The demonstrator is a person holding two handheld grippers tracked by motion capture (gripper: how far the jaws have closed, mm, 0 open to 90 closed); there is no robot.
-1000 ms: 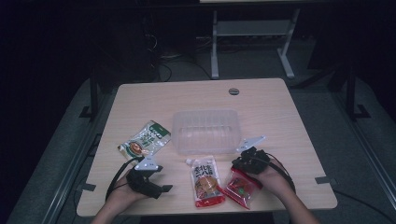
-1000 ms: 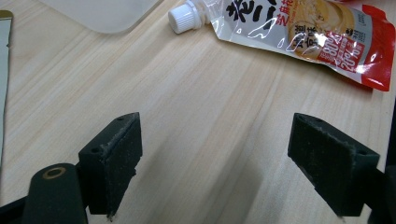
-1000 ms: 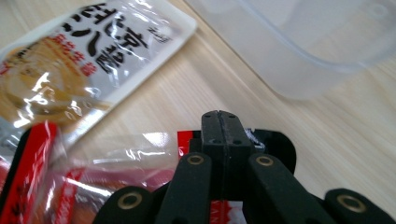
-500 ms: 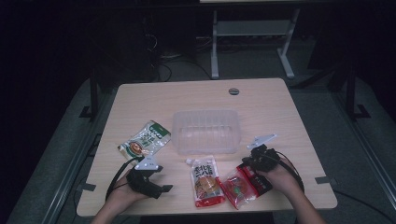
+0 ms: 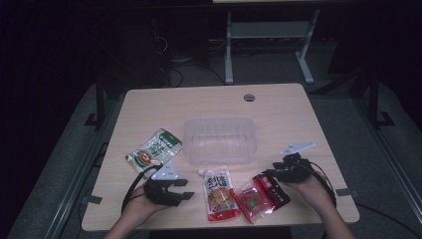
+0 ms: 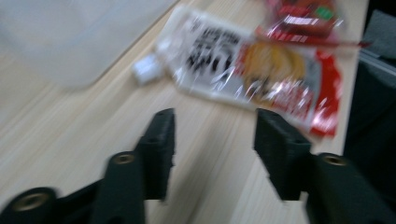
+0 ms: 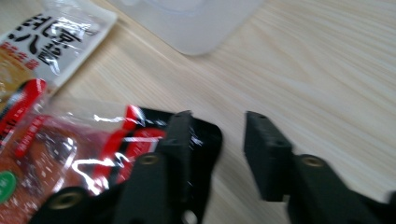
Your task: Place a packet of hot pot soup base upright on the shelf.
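Pale wooden counter [image 5: 278, 107] under everything. Clear plastic tub [image 5: 219, 140] in the middle, beyond both sets of fingers and touched by neither.

White-and-red spouted pouch [image 5: 220, 193] flat on the counter between the two grippers, just ahead of the left fingers [image 6: 161, 140] in the left gripper view, its white cap toward the tub; apart from them, bare wood in the gap. Green-and-white pouch [image 5: 154, 153] lying beyond the left gripper, close to it, not touched.

Red crinkly packet [image 5: 260, 195] flat on the counter beside the spouted pouch, its dark end right at the right fingers [image 7: 180, 140]. In the right gripper view, packet's black corner under and beside one finger, the other finger over bare wood; packet not between the pads, not pinched.

Left gripper [image 5: 183, 188] low over the near edge of the counter, held in the person's left hand: fingers released, half spread, nothing between them, having just been closing.

Right gripper [image 5: 272, 174] at the packet's outer end, in the right hand: fingers released, parted, having just been opening, no grasp on the packet.
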